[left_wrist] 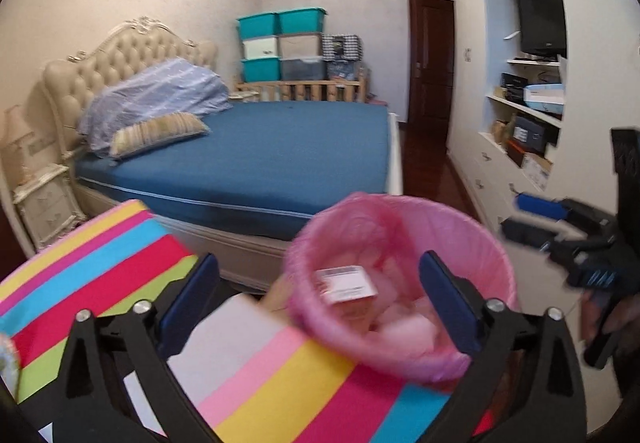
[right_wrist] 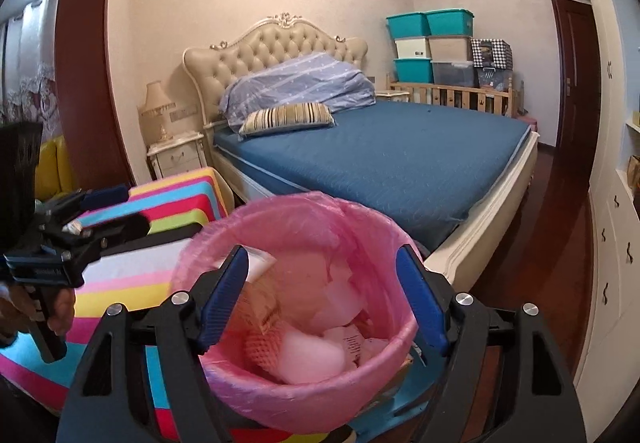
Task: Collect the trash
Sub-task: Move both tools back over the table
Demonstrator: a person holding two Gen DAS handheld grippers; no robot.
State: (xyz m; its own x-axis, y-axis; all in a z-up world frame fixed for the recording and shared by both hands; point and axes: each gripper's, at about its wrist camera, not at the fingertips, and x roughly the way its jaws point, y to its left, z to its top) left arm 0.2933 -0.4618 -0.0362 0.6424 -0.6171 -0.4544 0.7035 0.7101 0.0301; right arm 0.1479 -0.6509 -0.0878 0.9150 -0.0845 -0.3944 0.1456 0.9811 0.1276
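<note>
Bedroom, mid-cleanup: a round wastebasket lined w/ a thin, crinkled translucent pink plastic bag (right_wrist: 304, 307) stands on a striped multicolour cloth-covered surface (left_wrist: 280, 387), in front of a bed w/ a blue quilted mattress (right_wrist: 392, 155). The bin already holds trash: a small labelled cardboard packet (left_wrist: 346, 283), a foam-net fruit sleeve (right_wrist: 262, 347) & soft whitish crumpled wads (right_wrist: 312, 359), so collection looks well along. No loose litter shows on the visible cloth or bed; what is left elsewhere can't be judged.

The left gripper (left_wrist: 320, 307) hovers beside & above the bin's rim, its blue-padded fingers (left_wrist: 448, 307) spread wide, nothing between them. The right gripper (right_wrist: 322, 303) hangs directly over the bin's mouth, also spread & empty, consistent w/ a piece just dropped, though that's a guess.

Textures: bag glossy & flimsy, bunched over the rim; cloth flat & matte; tufted cream leather-look headboard (right_wrist: 276, 51) behind. Left view is motion-blurred around the bin.
</note>
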